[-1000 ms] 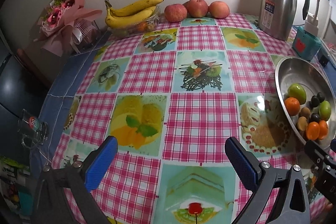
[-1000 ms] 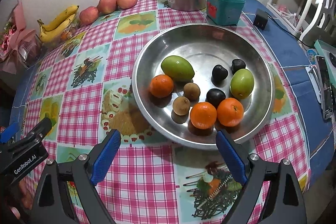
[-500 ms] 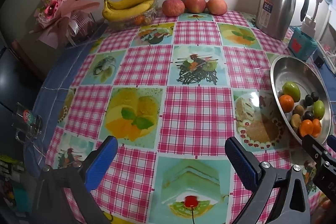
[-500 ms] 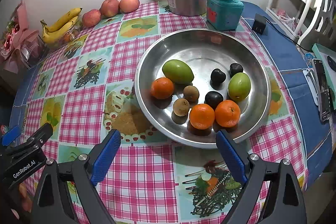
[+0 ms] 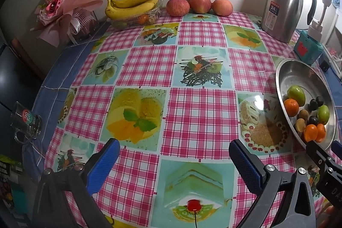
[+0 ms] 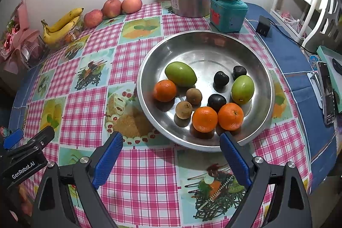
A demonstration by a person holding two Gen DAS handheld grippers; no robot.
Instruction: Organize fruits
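Both views drew back; right hand-held gripper (image 6: 172,160) spread before metal bowl (image 6: 252,61).

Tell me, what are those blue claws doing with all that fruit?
A person holds two claws above the table, both open and holding nothing. The right claw hangs in front of the metal bowl, which holds oranges, green fruits, small brown ones and dark ones. The left claw hangs over bare tablecloth. Bananas and apples sit by the wall.

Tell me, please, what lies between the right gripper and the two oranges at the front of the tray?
In the right wrist view, only the tray's near rim separates the open right gripper from the oranges.
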